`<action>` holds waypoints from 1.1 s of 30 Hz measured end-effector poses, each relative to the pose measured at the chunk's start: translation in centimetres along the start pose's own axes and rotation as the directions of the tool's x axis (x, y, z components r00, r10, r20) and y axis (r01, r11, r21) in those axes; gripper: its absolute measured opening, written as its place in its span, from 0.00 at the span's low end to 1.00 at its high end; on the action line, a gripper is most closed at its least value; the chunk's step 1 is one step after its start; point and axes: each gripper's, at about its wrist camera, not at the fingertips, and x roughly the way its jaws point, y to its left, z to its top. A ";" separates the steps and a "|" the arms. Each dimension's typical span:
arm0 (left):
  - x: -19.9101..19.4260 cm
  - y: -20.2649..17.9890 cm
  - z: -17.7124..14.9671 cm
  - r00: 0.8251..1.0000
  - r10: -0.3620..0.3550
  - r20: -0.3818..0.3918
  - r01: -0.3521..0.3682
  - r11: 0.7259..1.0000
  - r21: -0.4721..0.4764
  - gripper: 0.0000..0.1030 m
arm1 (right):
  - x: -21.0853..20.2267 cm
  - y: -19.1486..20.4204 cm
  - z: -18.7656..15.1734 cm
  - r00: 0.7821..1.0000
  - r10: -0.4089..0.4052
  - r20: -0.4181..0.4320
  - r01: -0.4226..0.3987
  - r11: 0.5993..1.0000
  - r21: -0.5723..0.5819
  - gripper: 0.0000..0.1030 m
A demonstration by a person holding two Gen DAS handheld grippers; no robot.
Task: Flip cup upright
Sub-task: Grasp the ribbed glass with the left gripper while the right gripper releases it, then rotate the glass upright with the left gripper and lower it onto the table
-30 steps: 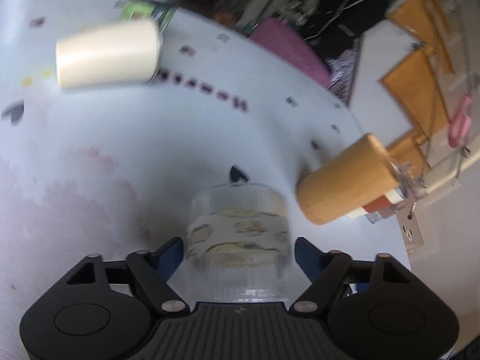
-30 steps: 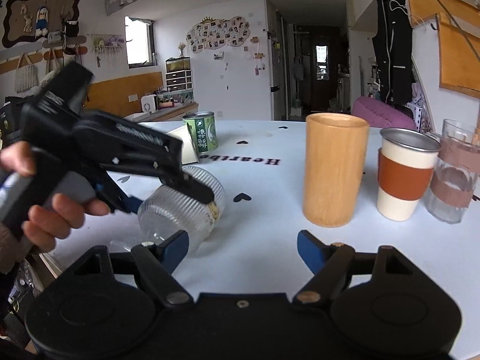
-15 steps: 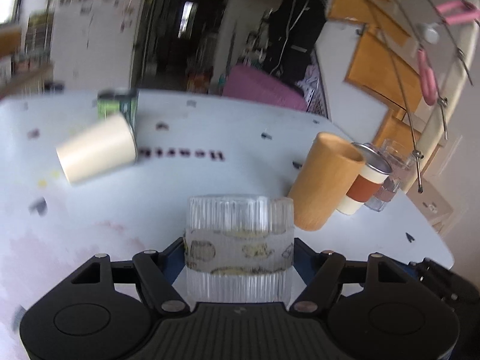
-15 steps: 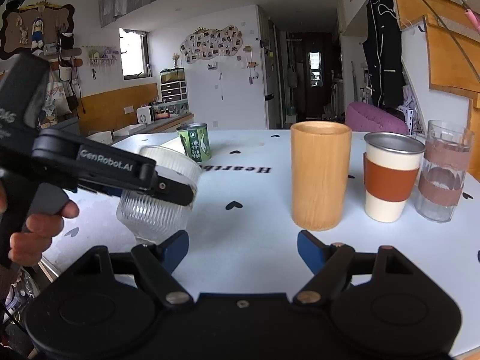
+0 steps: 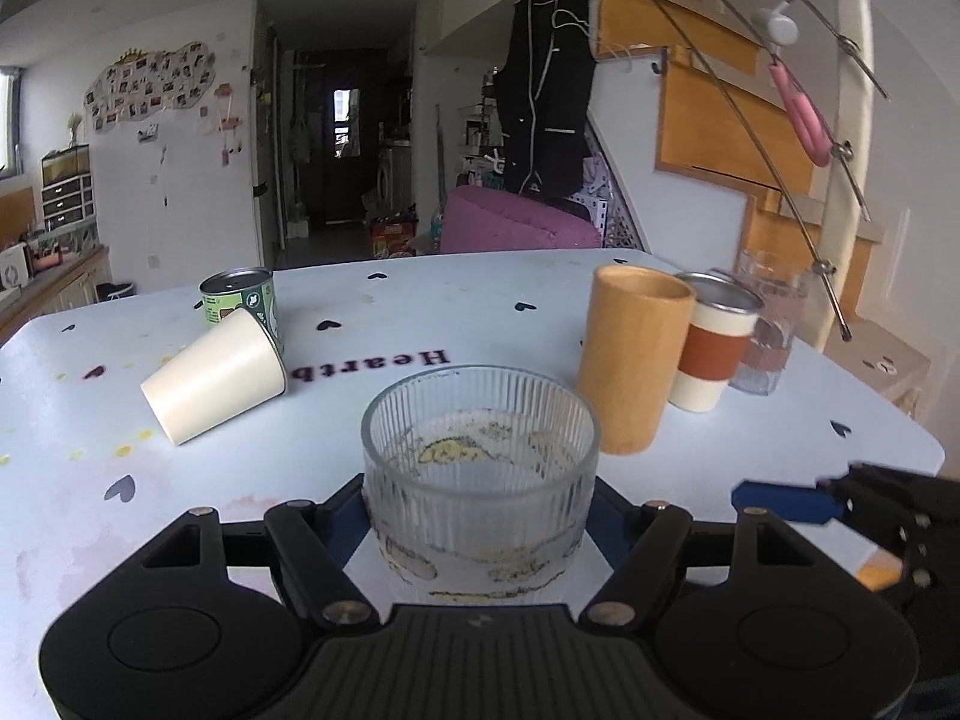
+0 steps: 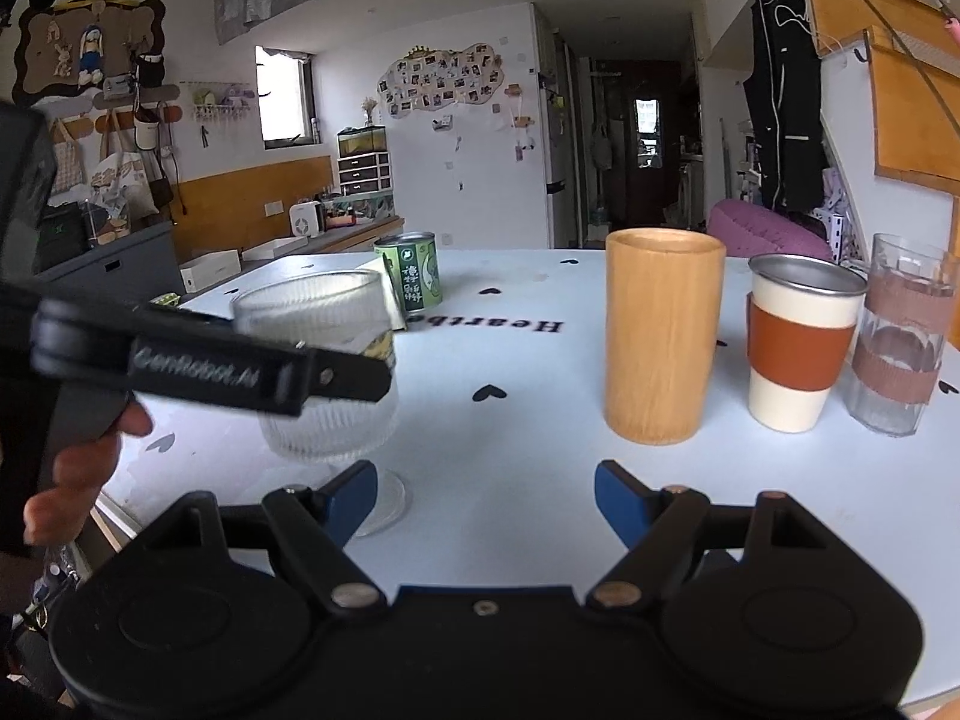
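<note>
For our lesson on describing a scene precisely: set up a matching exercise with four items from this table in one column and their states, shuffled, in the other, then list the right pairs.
Things:
1. ribbed glass
2. cream cup
3. wooden cup
4. right tool

States:
A. lying on its side
B. open, holding nothing
C. upright, gripped by the left tool
D. upright, standing free

Pairs: 1-C, 2-A, 3-D, 4-B

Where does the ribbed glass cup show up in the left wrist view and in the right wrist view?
Left wrist: ribbed glass cup low centre, upright, clamped between the left gripper fingers.
Right wrist: the cup sits left of centre, with the left gripper across it; the right gripper is open and empty.
Shared landmark: wooden cup, to the glass's right in both.
</note>
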 end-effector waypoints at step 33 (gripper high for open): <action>1.7 0.3 -6.1 0.992 -0.006 -0.123 0.010 0.999 0.031 0.47 | -1.4 -0.9 -1.2 0.999 -0.032 -0.019 0.032 0.999 0.009 0.78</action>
